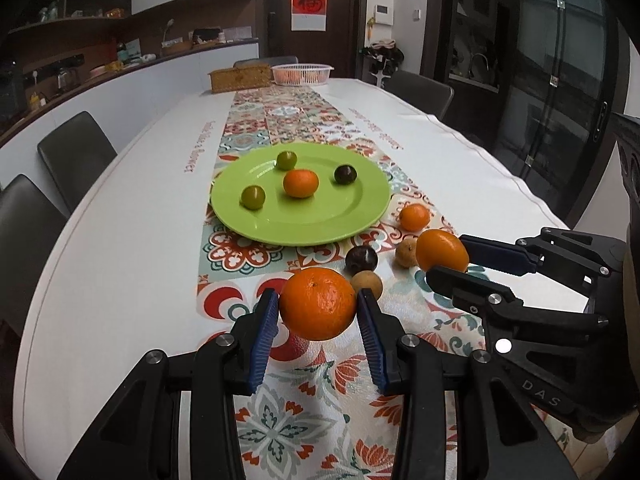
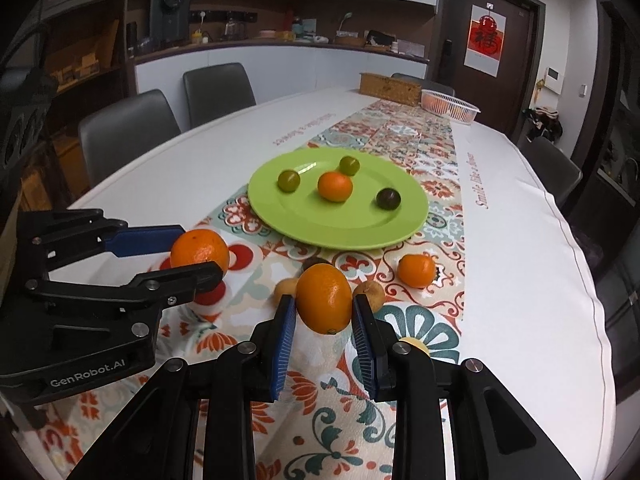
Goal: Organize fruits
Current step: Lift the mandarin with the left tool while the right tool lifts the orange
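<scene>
My left gripper (image 1: 318, 308) is shut on a large round orange (image 1: 318, 303), lifted off the patterned runner. My right gripper (image 2: 324, 312) is shut on a smaller oval orange (image 2: 323, 298), also raised. Each gripper shows in the other's view: the right gripper (image 1: 452, 260) with its orange (image 1: 440, 249), the left gripper (image 2: 196, 254) with its orange (image 2: 200, 251). Ahead lies a green plate (image 1: 320, 224) holding a small orange (image 1: 301, 183), two green fruits (image 1: 253, 197) and a dark fruit (image 1: 345, 174). On the runner lie a small orange (image 1: 415, 217), a dark plum (image 1: 361, 260) and two brown fruits (image 1: 367, 283).
A wicker box (image 1: 239, 77) and a white basket (image 1: 302, 73) stand at the table's far end. Grey chairs (image 1: 76, 156) line the left side, others the right (image 1: 420, 92). A yellowish fruit (image 2: 414, 345) peeks out behind my right finger. White tablecloth flanks the runner.
</scene>
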The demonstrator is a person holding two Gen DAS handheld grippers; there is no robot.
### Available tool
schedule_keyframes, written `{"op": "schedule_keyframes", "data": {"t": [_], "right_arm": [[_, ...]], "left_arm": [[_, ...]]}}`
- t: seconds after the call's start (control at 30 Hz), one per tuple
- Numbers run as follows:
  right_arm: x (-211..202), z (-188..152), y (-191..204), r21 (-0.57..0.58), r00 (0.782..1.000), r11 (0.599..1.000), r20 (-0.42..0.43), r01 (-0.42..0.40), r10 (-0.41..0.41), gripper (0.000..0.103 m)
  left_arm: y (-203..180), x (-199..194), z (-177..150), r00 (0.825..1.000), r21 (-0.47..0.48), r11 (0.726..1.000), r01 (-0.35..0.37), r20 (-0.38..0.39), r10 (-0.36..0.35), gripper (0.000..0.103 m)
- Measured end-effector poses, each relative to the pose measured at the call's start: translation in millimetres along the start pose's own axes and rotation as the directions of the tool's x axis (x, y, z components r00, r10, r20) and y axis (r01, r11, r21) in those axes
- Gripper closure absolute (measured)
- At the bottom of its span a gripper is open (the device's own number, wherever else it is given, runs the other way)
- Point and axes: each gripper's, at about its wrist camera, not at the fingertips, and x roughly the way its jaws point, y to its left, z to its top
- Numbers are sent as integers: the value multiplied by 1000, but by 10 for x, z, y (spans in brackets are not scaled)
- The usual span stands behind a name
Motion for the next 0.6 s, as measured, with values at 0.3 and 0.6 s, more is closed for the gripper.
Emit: {"op": "schedule_keyframes", "data": {"t": [0.3,0.6], "right_arm": [[-248,138,-49,61,998,998,49,-31,28,73],[-228,332,-182,112,997,993,69,-47,39,73]], "left_arm": [[-12,-165,133,1000,-17,1000,-1,22,1,63],[31,-153,359,999,-8,1000,-8,41,8,63]]}}
